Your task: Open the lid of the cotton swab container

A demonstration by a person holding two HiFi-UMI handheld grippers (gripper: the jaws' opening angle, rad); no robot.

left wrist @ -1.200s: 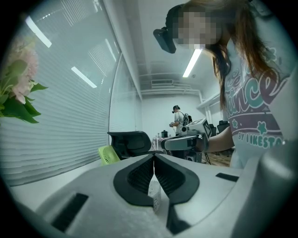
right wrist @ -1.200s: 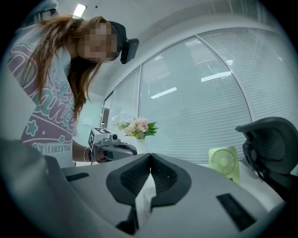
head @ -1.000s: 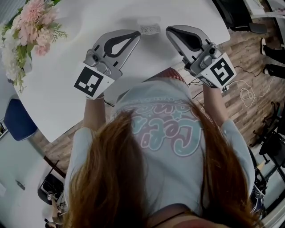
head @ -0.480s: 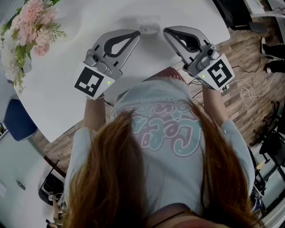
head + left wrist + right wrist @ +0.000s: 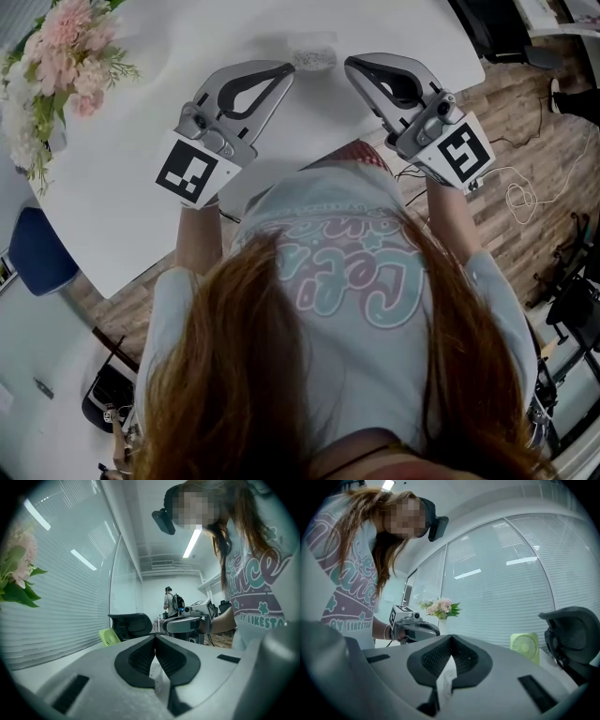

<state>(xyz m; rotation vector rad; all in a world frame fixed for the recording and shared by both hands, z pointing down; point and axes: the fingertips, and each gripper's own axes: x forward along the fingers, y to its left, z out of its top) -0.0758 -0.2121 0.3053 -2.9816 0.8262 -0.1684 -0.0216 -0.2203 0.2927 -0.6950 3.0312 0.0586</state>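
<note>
The cotton swab container point(image 5: 314, 56) is small and clear with white swabs inside, standing near the far edge of the white table point(image 5: 141, 187). My left gripper point(image 5: 286, 71) is shut, with its tip just left of the container. Just right of it is the tip of my right gripper point(image 5: 350, 66), also shut. Neither holds anything, and whether they touch the container is unclear. In the left gripper view the container point(image 5: 157, 680) shows below the closed left gripper point(image 5: 154, 639), with the right gripper point(image 5: 187, 623) beyond. The right gripper view shows the container point(image 5: 447, 680) under the closed right gripper point(image 5: 451, 638).
A vase of pink flowers point(image 5: 56, 66) stands at the table's far left corner. A small green fan point(image 5: 525, 646) and a black office chair point(image 5: 572, 634) are beyond the table. A blue chair point(image 5: 37, 253) sits at the left, and cables point(image 5: 520, 197) lie on the wooden floor at the right.
The right gripper has edged slightly left toward the container. The left gripper and the container have stayed in place.
</note>
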